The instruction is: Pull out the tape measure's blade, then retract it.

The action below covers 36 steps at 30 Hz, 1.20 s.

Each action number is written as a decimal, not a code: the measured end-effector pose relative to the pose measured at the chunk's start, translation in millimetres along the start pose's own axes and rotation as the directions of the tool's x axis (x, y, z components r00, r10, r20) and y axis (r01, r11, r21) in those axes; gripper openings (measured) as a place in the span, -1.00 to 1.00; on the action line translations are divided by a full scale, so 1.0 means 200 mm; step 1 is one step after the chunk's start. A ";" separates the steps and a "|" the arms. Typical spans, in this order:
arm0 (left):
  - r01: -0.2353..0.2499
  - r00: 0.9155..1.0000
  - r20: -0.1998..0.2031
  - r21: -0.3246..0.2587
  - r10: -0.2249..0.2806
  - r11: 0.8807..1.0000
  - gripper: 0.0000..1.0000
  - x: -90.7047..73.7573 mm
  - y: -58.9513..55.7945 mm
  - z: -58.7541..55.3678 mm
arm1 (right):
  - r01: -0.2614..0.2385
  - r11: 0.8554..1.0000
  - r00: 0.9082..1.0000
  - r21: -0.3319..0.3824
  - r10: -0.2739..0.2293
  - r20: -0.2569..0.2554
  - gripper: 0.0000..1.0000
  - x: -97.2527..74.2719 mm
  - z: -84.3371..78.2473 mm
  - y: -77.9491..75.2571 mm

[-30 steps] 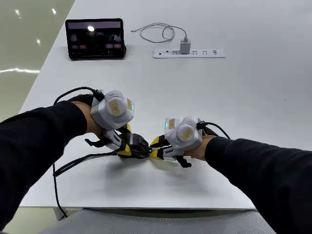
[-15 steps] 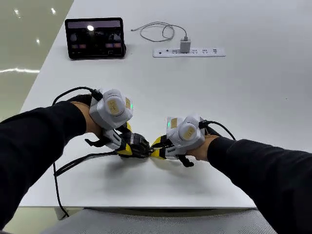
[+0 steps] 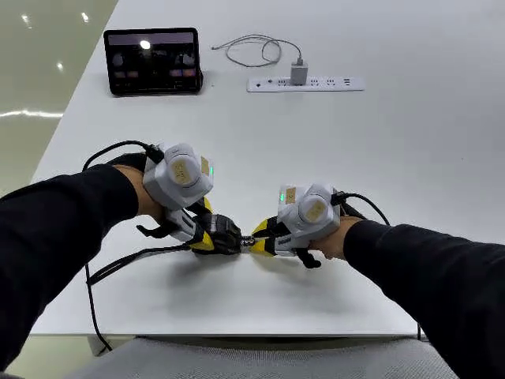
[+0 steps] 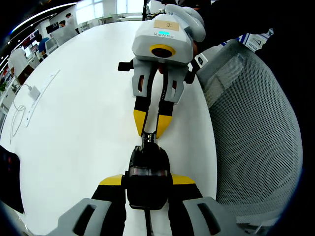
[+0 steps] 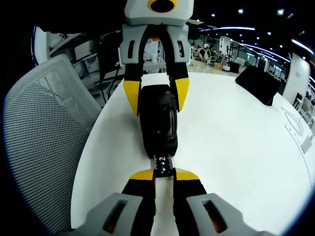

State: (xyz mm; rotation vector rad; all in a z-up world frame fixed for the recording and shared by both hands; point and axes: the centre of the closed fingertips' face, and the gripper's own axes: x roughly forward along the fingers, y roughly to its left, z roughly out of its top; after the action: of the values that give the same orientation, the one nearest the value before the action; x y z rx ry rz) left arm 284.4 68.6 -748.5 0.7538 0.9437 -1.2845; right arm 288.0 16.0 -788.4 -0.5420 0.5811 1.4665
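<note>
Tape measure, black plastic case (image 3: pixel 225 234), is lying on white workbench (image 3: pixel 355 158); left gripper (image 4: pixel 147 180) is clamping its sides, right gripper (image 5: pixel 164 175) is pinching the short exposed blade (image 5: pixel 162 162).

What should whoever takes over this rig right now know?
Left hand-held gripper: shut on the black tape measure case, held low near the front edge of the white table.
Right hand-held gripper: shut on the tip of the blade, facing the left one head-on.
Done: case gripped, blade tip pinched, a short stretch of blade drawn out between the two.
Left: pull the grippers apart to draw the blade well out, then let it retract into the case.
</note>
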 end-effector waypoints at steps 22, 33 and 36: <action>0.000 1.000 0.023 -0.015 0.001 1.000 -0.43 0.00 0.00 0.00 | -0.022 1.000 0.999 -0.013 0.021 -0.026 -0.83 0.08 0.02 0.01; -0.007 0.999 0.041 -0.020 0.007 1.000 -0.43 0.00 0.00 0.00 | -0.012 1.000 1.000 -0.017 0.011 -0.026 -0.84 0.03 -0.02 0.00; -0.007 0.999 0.039 -0.021 0.008 1.000 -0.43 0.00 0.00 0.00 | -0.014 1.000 0.999 -0.010 0.013 -0.034 -0.83 0.02 -0.03 0.00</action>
State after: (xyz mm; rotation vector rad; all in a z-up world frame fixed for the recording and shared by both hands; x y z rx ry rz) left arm 284.9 68.3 -748.4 0.7131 0.9204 -1.2773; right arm 288.3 14.9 -795.1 -0.5733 0.6055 1.4761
